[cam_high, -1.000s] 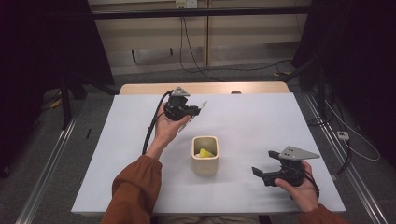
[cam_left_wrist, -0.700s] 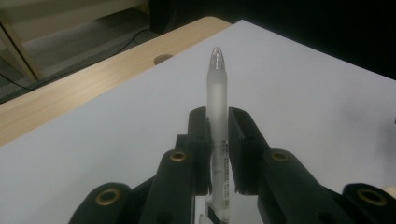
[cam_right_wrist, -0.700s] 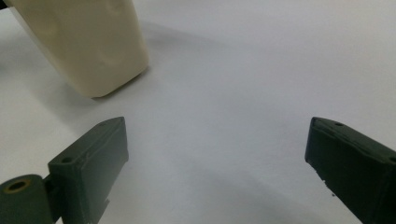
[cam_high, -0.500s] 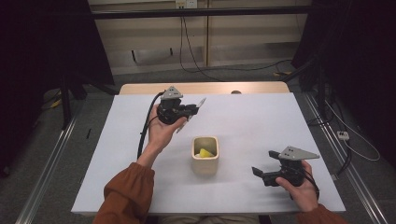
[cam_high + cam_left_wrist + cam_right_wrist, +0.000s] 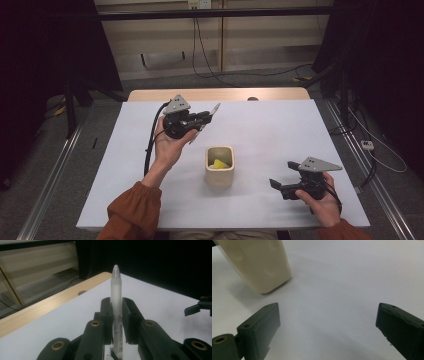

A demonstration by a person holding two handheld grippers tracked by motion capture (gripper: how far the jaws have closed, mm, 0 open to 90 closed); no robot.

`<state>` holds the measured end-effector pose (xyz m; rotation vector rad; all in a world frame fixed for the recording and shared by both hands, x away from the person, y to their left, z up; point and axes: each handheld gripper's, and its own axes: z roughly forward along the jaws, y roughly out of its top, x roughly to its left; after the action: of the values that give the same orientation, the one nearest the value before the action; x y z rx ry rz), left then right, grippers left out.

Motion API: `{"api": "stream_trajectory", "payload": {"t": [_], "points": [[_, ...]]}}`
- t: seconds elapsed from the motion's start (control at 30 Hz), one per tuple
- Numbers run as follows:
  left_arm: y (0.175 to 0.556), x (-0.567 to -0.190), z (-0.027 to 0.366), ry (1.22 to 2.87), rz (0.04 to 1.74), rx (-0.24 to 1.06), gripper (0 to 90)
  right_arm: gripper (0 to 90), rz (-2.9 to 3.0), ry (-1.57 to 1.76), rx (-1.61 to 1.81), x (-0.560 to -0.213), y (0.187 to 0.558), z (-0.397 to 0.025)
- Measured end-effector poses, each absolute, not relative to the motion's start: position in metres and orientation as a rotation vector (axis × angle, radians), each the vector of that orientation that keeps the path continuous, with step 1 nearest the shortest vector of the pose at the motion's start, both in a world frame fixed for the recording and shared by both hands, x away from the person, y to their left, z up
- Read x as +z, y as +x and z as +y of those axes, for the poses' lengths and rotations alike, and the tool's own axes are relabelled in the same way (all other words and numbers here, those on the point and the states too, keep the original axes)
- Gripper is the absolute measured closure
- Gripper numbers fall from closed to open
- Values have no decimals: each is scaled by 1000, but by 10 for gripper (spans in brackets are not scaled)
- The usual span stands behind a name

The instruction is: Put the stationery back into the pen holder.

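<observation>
Carrying step: pen (image 5: 117, 305) clamped in left gripper (image 5: 202, 118), raised at 11 o'clock of cup (image 5: 220, 166); right gripper (image 5: 280, 185) agape at 4 o'clock; next, likely tip-down over cup.

The white table (image 5: 280, 130) offers open surface on all sides of the cream cup (image 5: 220, 166), which stands alone near the centre and is the sole obstacle resting on it. The left gripper (image 5: 206, 116) is held above the far-left area, clamping a pen (image 5: 116, 302) that projects beyond its jaws toward the table's far edge; the space ahead of the pen tip is unobstructed. The right gripper (image 5: 276, 185) sits low at the near-right area, jaws spread wide, with bare surface between them. The cup stands just ahead and to one side of its jaws, well apart from the left gripper.
</observation>
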<state>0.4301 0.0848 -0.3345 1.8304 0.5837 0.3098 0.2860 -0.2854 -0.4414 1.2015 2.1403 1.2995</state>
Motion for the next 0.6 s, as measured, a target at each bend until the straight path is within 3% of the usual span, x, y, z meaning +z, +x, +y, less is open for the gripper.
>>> {"api": "stream_trajectory", "payload": {"t": [0.6], "points": [[405, -323, 76, 1745, 511, 308, 802, 52, 2128, 1202, 1309, -441, 285, -285]]}}
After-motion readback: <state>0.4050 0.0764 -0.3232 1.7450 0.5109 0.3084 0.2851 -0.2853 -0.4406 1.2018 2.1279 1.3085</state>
